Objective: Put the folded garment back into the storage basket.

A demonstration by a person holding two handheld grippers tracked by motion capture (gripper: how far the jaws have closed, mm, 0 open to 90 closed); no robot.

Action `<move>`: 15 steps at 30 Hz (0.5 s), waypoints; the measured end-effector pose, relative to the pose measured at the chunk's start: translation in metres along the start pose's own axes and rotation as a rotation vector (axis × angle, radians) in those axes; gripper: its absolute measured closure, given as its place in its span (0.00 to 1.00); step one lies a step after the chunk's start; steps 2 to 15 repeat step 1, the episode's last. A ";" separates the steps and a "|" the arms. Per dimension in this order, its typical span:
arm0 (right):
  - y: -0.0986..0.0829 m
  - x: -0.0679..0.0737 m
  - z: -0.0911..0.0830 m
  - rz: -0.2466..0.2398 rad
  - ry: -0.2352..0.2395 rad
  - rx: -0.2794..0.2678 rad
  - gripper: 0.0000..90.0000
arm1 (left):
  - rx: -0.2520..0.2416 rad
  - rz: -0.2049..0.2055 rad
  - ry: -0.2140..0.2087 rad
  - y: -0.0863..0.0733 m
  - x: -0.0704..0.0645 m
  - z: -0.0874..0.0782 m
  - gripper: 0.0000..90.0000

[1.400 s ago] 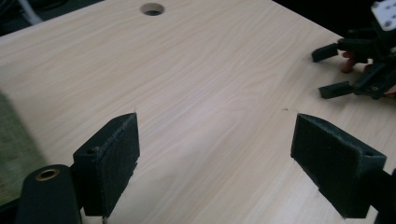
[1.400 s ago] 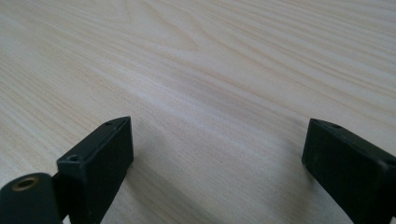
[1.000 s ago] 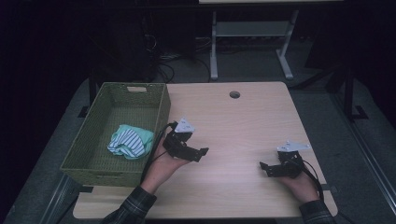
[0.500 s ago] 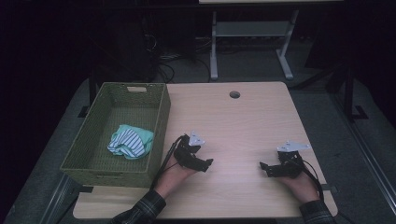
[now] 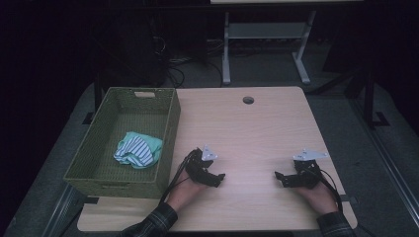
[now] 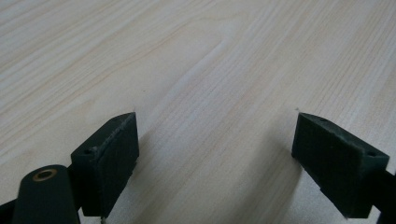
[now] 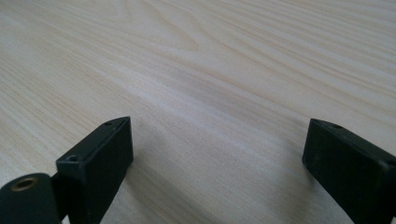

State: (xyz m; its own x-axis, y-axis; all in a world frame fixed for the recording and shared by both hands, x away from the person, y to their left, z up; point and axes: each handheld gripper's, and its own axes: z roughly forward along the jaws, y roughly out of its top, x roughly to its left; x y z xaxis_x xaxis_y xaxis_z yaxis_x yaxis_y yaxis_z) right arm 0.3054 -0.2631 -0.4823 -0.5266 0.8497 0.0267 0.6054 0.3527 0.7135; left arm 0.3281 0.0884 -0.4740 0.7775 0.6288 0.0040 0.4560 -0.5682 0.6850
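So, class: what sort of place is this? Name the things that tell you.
Probably a lab or workshop recording station: a bare wooden table with a cable hole, loose cables on the dark carpeted floor, and a metal-legged stand behind.

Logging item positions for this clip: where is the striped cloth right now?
In the high view, the striped cloth lies inside the green woven basket at the table's left, just left of the left claw.

I count one light wooden table (image 5: 257, 123) with one round cable hole (image 5: 248, 100) near its far edge. On its left side stands one green woven rectangular basket (image 5: 168, 128), and in it lies one bundle of teal and white striped cloth (image 5: 137, 150). I hold two black two-jaw grippers, one in my left hand (image 5: 217, 178) and one in my right (image 5: 279, 177).
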 end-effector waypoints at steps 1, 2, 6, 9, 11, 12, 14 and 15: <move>0.000 0.000 0.000 0.001 -0.001 0.000 0.09 | -0.006 0.003 0.001 -0.001 0.000 0.000 0.15; 0.000 0.000 0.000 0.001 -0.001 0.000 0.09 | -0.006 0.003 0.001 -0.001 0.000 0.000 0.15; 0.000 0.000 0.000 0.001 -0.001 0.000 0.09 | -0.006 0.003 0.001 -0.001 0.000 0.000 0.15; 0.000 0.000 0.000 0.001 -0.001 0.000 0.09 | -0.006 0.003 0.001 -0.001 0.000 0.000 0.15; 0.000 0.000 0.000 0.001 -0.001 0.000 0.09 | -0.006 0.003 0.001 -0.001 0.000 0.000 0.15; 0.000 0.000 0.000 0.001 -0.001 0.000 0.09 | -0.006 0.003 0.001 -0.001 0.000 0.000 0.15; 0.000 0.000 0.000 0.001 -0.001 0.000 0.09 | -0.006 0.003 0.001 -0.001 0.000 0.000 0.15; 0.000 0.000 0.000 0.001 -0.001 0.000 0.09 | -0.006 0.003 0.001 -0.001 0.000 0.000 0.15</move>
